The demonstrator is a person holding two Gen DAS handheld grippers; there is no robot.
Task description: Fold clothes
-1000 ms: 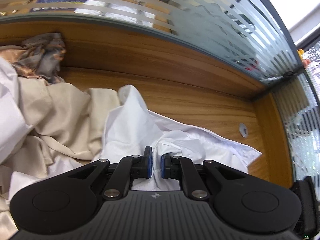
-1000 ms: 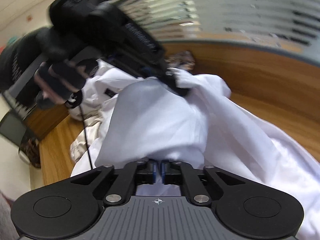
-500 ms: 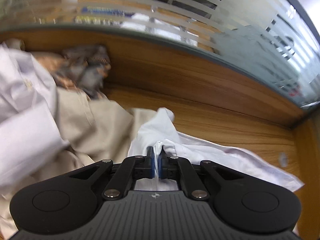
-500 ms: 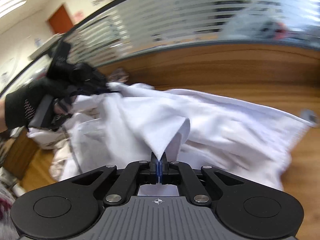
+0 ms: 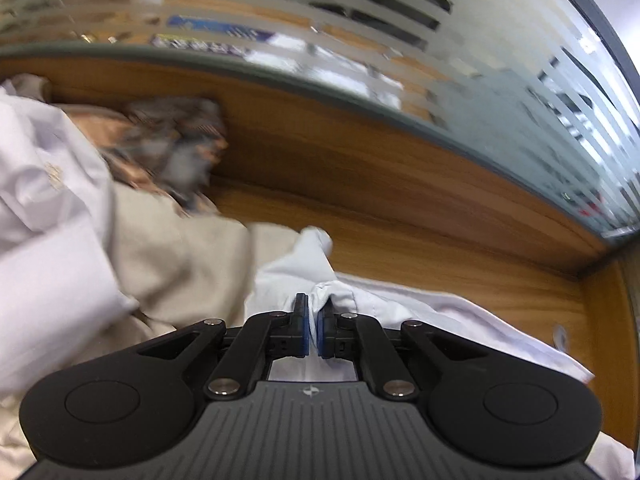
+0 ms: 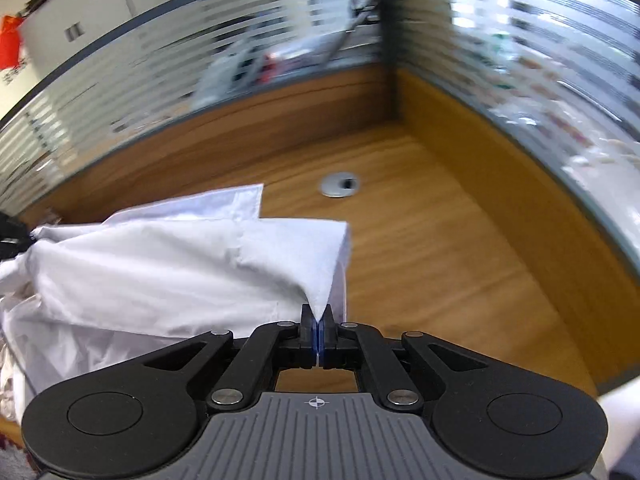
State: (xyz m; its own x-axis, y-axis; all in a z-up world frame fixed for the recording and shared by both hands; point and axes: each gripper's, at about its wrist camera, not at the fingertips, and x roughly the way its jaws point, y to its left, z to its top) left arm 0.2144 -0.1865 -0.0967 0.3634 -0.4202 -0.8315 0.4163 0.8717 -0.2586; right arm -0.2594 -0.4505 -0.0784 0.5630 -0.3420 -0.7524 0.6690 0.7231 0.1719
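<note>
- The left gripper (image 5: 313,330) has its jaws narrowed onto a bunched fold of the white shirt (image 5: 400,312); a thin band of cloth shows between the 2 blue pads.
- The right gripper (image 6: 319,334) has its jaws pressed together on a pointed corner of the same white shirt (image 6: 160,272), which rises from the pads in a taut peak.
- In the right wrist view the shirt spreads left from that pinched corner, lifted off the wooden surface (image 6: 440,248), with a loose flap hanging behind the peak.
- At the far left of that view the cloth gathers to a point at a dark shape; what that shape is cannot be told.
- A round grey cable port (image 6: 340,185) sits in the surface beyond the shirt, apart from it.
- In the left wrist view the shirt trails right from the jaws across the surface (image 5: 440,248).
- Left of the shirt lies a beige garment (image 5: 180,260), touching it.
- Beyond the beige garment is a crumpled patterned cloth (image 5: 176,148), blurred, against the wooden back panel.
- Another white garment (image 5: 44,208) lies at the far left, over the beige one.
- A striped frosted glass partition (image 5: 400,40) stands above the back panel.
</note>
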